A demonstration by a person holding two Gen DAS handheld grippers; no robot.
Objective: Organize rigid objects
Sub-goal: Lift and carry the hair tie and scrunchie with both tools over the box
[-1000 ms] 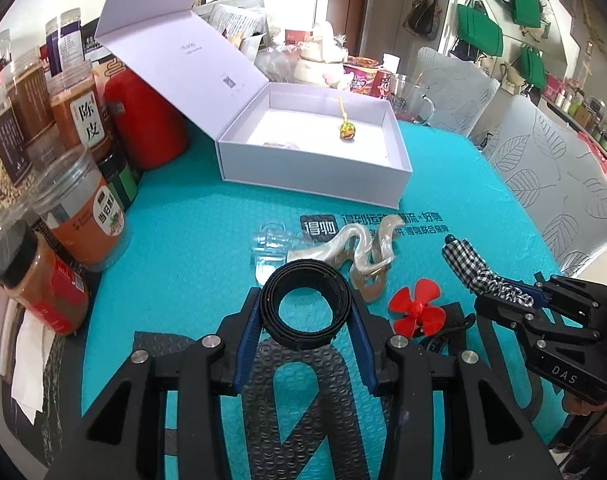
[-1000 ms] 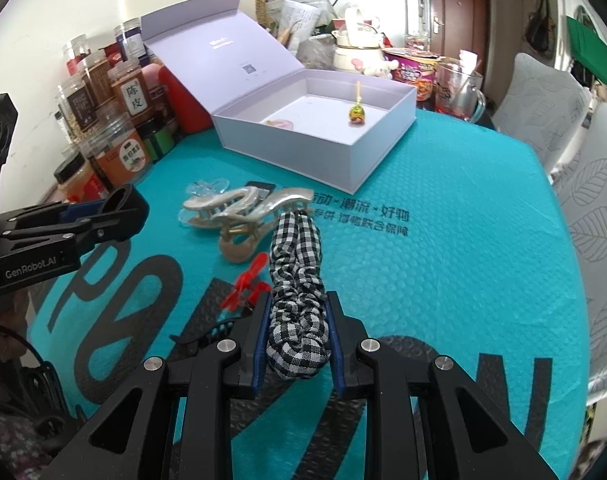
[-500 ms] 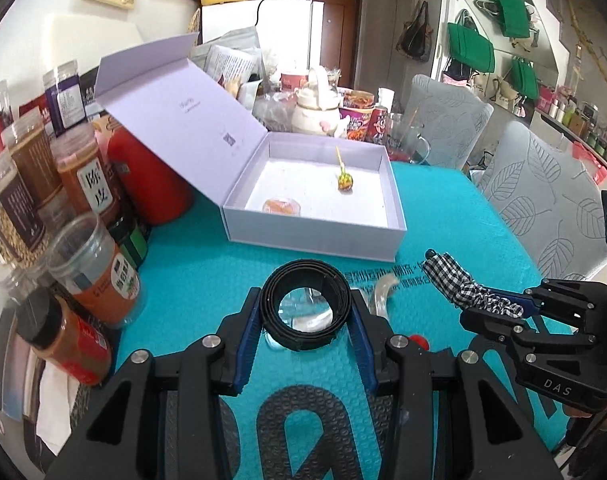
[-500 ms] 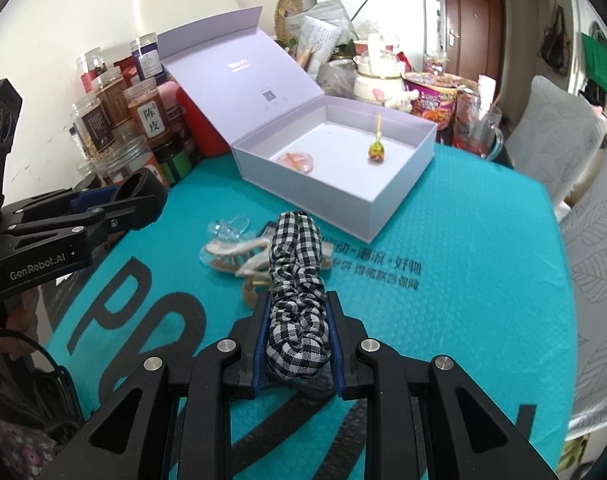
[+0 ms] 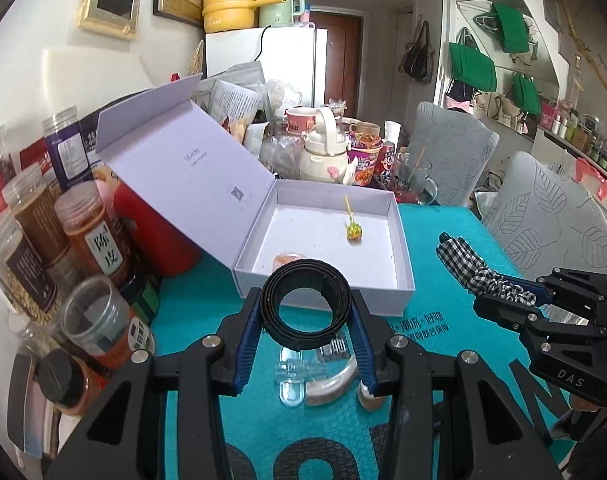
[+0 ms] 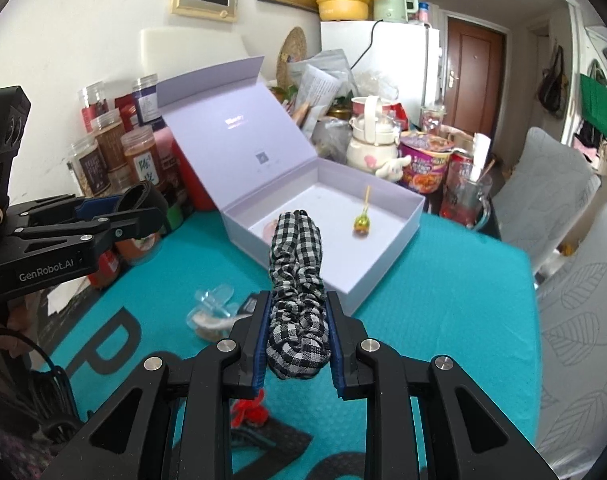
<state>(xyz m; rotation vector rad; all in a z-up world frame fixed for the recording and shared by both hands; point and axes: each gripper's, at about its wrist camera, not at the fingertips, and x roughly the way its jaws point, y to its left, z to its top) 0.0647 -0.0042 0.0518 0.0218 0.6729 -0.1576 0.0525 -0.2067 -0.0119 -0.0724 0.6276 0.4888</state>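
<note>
Both grippers have risen and closed in on the open white box (image 5: 401, 292). At lower centre, the left gripper (image 5: 305, 332) clamps a black coiled ring (image 5: 305, 306) before the box's front wall. Right gripper (image 6: 297, 342) pinches a checkered scrunchie (image 6: 297, 280), mid-frame, short of the box.

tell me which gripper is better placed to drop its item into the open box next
Left, likely. The left gripper holds the black ring just short of the white box, at its near wall. The right gripper, with the checkered scrunchie, sits farther back.
</note>
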